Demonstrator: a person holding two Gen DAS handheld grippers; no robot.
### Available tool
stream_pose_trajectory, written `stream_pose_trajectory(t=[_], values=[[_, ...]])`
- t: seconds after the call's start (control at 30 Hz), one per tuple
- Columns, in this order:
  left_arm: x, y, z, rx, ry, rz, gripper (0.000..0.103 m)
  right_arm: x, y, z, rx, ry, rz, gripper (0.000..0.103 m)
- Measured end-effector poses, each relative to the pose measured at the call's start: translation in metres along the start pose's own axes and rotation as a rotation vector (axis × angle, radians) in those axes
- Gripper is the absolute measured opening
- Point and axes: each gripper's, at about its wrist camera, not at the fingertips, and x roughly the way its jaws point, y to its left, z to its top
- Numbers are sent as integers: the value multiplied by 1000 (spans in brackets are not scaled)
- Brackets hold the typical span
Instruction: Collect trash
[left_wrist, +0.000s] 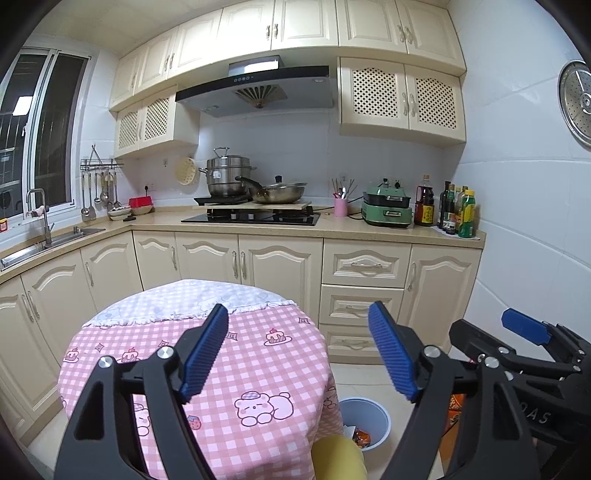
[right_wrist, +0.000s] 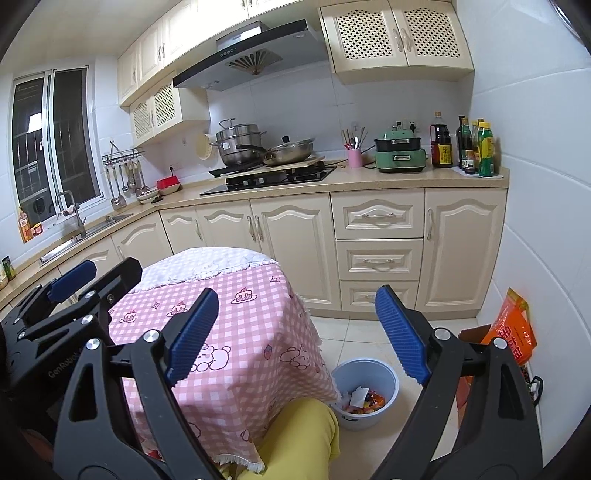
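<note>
A pale blue trash bin (right_wrist: 364, 391) stands on the floor right of the table, with paper and coloured wrappers (right_wrist: 364, 398) inside; it also shows in the left wrist view (left_wrist: 364, 421). The small table with a pink checked cloth (left_wrist: 207, 369) carries nothing loose that I can see. My left gripper (left_wrist: 297, 347) is open and empty above the table's near edge. My right gripper (right_wrist: 295, 332) is open and empty above the table's right side and the bin. Each gripper shows in the other's view, the right one (left_wrist: 524, 328) and the left one (right_wrist: 70, 284).
Cream kitchen cabinets (right_wrist: 376, 254) and a counter with stove, pots (right_wrist: 258, 147) and bottles (right_wrist: 476, 147) lie beyond. An orange bag (right_wrist: 513, 332) and a box stand by the right wall. A yellow-clad knee (right_wrist: 295, 435) is at the bottom. The sink (left_wrist: 48, 243) is left.
</note>
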Motion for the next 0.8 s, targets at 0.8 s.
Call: stream_pose_trajectory(t=[0.8], values=[[1, 5, -2, 5, 25, 19, 85, -4, -5, -2, 1, 5, -4, 87]])
